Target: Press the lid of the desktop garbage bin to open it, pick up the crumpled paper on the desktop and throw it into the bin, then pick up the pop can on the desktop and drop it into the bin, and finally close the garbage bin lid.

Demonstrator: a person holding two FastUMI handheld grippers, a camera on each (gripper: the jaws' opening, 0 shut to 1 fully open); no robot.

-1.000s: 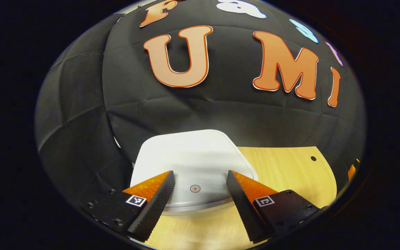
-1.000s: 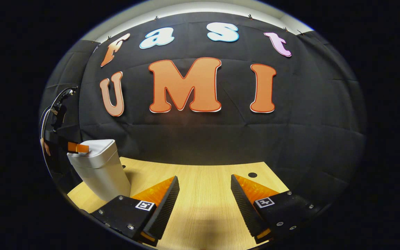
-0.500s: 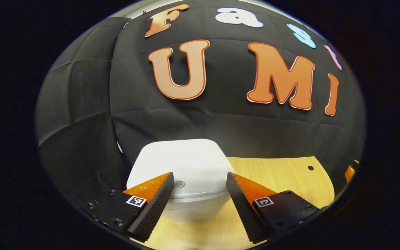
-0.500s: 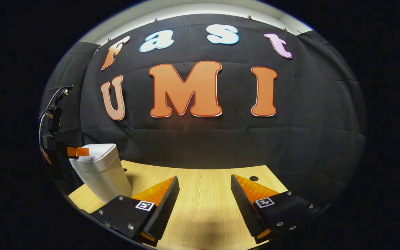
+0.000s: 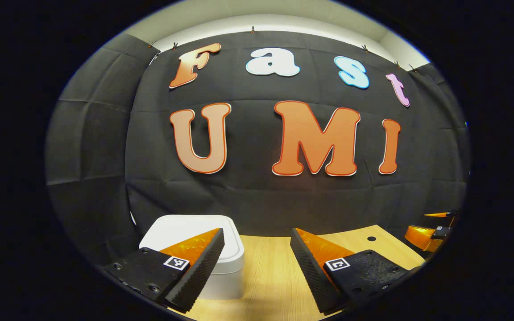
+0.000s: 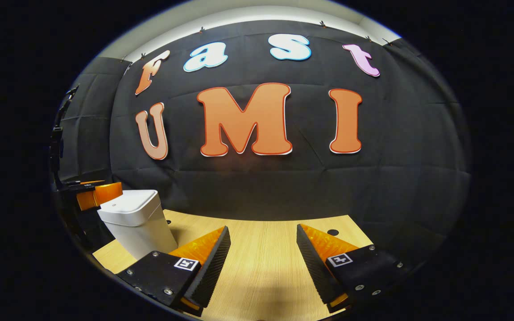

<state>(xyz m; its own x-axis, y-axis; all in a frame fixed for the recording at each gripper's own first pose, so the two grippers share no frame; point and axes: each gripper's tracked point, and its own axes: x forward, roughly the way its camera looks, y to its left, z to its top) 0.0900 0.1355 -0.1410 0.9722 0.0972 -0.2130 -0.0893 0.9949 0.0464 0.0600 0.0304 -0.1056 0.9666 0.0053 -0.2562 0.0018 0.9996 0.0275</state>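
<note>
A white garbage bin [image 5: 221, 258] with its lid down stands on the wooden desk [image 5: 270, 272], low and left in the left gripper view. My left gripper [image 5: 257, 263] is open, level with the bin's top and just in front of it; its left finger overlaps the lid's near corner. In the right gripper view the bin [image 6: 136, 220] stands at the far left, with the left gripper [image 6: 98, 194] behind and beside its lid. My right gripper [image 6: 261, 263] hangs open over bare desk, nothing between its fingers. The right gripper's fingers [image 5: 426, 232] show at the right edge of the left gripper view.
The wooden desk [image 6: 261, 276] runs back to the black cloth wall. A small dark hole [image 6: 333, 232] sits in the desktop near the back right; the same hole [image 5: 371, 238] appears in the left gripper view.
My left gripper has pulled back and tilted up from the bin's lid, so the bin has slid down and left in its view. The right gripper barely moved.
</note>
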